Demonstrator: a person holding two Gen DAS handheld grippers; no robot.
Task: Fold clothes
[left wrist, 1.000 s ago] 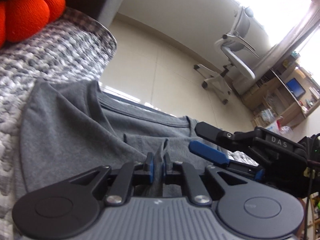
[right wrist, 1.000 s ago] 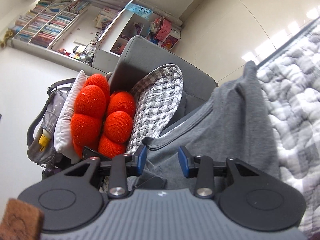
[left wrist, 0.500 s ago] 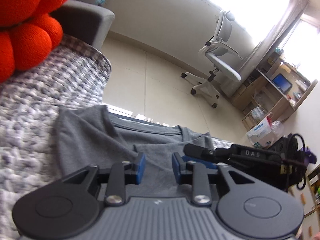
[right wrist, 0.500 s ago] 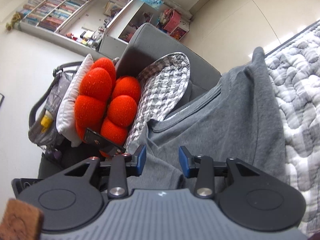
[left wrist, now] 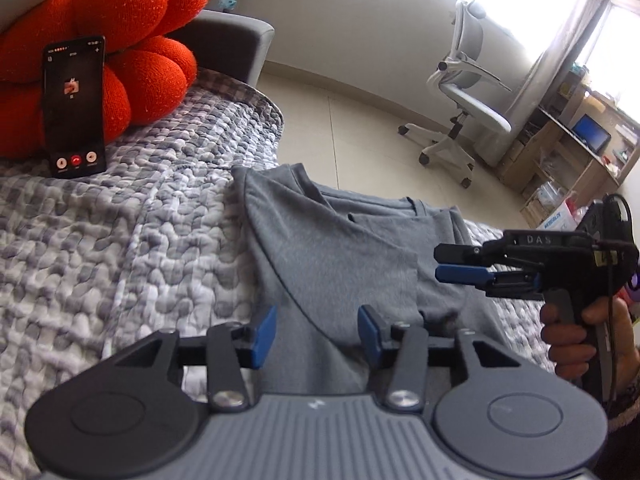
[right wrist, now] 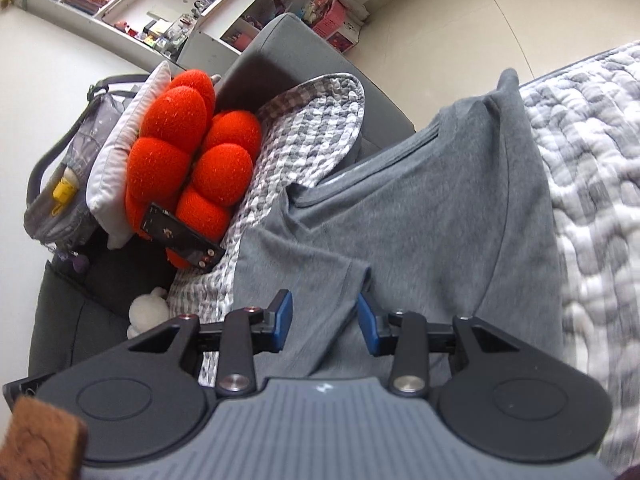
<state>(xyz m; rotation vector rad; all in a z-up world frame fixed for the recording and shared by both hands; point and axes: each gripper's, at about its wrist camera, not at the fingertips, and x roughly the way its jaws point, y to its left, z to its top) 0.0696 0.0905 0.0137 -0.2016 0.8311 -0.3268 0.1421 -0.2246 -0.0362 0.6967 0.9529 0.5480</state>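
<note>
A grey T-shirt (left wrist: 340, 256) lies on the quilted grey and white blanket (left wrist: 120, 240), folded lengthwise with a sleeve laid over its middle and the collar toward the far edge. It also shows in the right wrist view (right wrist: 440, 216). My left gripper (left wrist: 316, 336) is open and empty just above the shirt's near part. My right gripper (right wrist: 324, 320) is open and empty above the shirt, by the folded sleeve's edge. In the left wrist view the right gripper (left wrist: 448, 264) hovers open at the shirt's right side.
A phone (left wrist: 74, 106) leans on an orange knotted cushion (left wrist: 132, 40) at the back left of the blanket. A grey sofa arm (left wrist: 236, 44) stands behind it. An office chair (left wrist: 464, 96) and a desk (left wrist: 568, 160) stand across the tiled floor.
My left gripper let go of the shirt, opened and pulled back and up. My right gripper stayed open and also drew back. The shirt now lies flat.
</note>
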